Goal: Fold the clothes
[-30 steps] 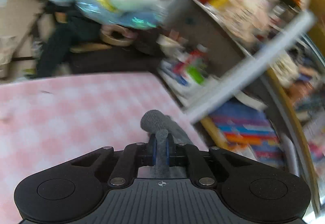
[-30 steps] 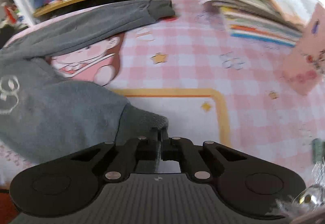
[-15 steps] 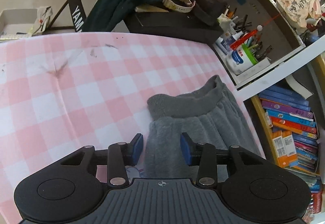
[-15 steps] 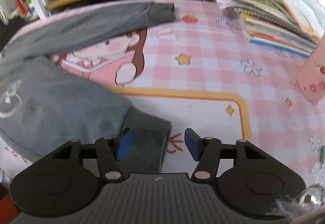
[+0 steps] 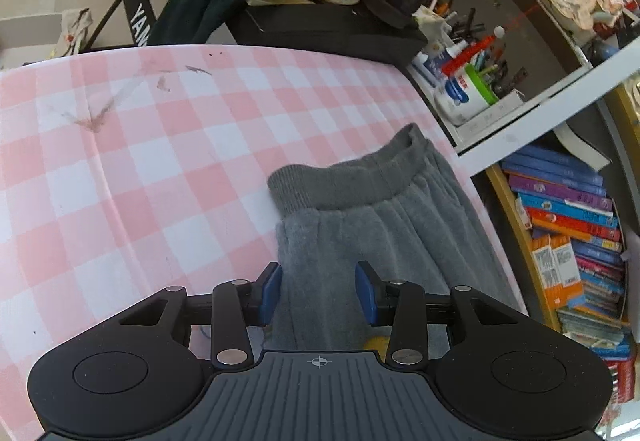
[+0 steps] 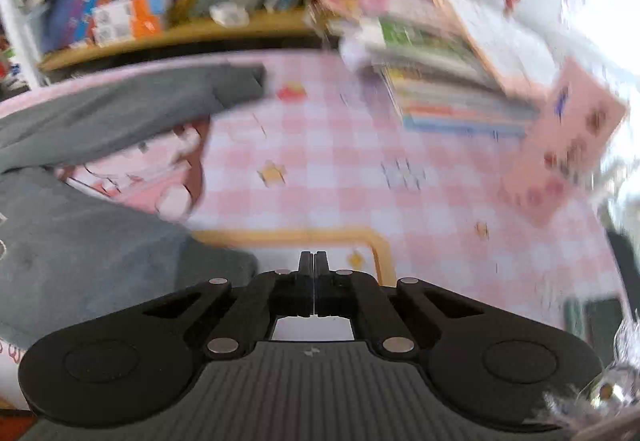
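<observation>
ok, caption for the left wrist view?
Left gripper, jaws open, over grey sweatpants lying on the pink checked tablecloth.

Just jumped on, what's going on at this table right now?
A person with two handheld grippers is folding a grey garment on the pink checked tablecloth. The left gripper has its jaws open, either side of the fabric near the waistband. The right gripper is shut and empty, beside the garment's edge; its view is blurred.

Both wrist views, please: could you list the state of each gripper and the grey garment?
Left gripper: open, fingers either side of the sleeve, not gripping.
Right gripper: shut, nothing visible between its fingers.
Sleeve: lying flat on the checked mat, cuff outward.
Garment: spread on the mat, other sleeve stretched out; view blurred.
</observation>
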The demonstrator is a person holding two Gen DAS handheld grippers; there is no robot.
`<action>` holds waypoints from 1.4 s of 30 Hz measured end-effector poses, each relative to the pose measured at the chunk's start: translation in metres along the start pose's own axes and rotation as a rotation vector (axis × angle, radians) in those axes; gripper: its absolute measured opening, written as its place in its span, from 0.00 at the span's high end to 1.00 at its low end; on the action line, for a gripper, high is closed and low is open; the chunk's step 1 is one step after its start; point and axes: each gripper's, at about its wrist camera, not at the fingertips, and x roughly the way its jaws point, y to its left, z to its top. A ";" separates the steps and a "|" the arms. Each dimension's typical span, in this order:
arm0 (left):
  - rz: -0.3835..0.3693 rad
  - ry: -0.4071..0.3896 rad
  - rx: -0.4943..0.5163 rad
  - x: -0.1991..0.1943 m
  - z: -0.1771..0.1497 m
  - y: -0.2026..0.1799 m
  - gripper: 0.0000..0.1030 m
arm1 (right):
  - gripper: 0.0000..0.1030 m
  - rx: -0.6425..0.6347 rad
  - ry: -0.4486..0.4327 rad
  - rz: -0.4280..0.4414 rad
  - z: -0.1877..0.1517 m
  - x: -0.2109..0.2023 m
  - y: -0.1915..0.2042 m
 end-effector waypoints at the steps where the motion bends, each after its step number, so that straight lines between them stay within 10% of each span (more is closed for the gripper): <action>1: -0.005 -0.001 -0.006 0.000 -0.001 0.001 0.62 | 0.98 0.018 0.012 -0.003 -0.001 0.002 -0.003; 5: -0.021 -0.005 -0.035 -0.001 0.000 0.005 0.62 | 0.89 0.031 0.019 0.061 -0.004 0.004 0.007; 8: -0.011 -0.011 -0.044 0.001 0.003 0.005 0.62 | 0.56 -0.025 0.046 0.078 -0.008 0.010 0.026; 14: -0.025 -0.028 -0.104 0.004 0.005 0.009 0.62 | 0.45 -0.114 0.093 0.107 -0.015 0.019 0.056; 20: -0.049 -0.025 -0.143 0.005 0.004 0.012 0.63 | 0.51 -0.052 0.155 0.171 -0.017 0.028 0.048; 23: -0.056 -0.023 -0.151 0.004 0.003 0.013 0.63 | 0.83 -0.071 0.157 0.225 -0.016 0.025 0.050; 25: -0.054 -0.015 -0.144 0.004 0.002 0.012 0.63 | 0.86 -0.079 0.148 0.217 -0.016 0.021 0.047; 34: -0.090 0.070 -0.099 0.003 -0.015 0.003 0.67 | 0.70 -0.021 0.145 0.120 -0.021 0.018 0.020; 36: -0.102 0.075 -0.108 0.004 -0.015 0.003 0.94 | 0.67 -0.032 0.147 0.108 -0.022 0.020 0.023; 42: -0.153 -0.060 0.106 -0.043 -0.012 -0.040 0.95 | 0.65 -0.067 0.153 0.099 -0.022 0.022 0.028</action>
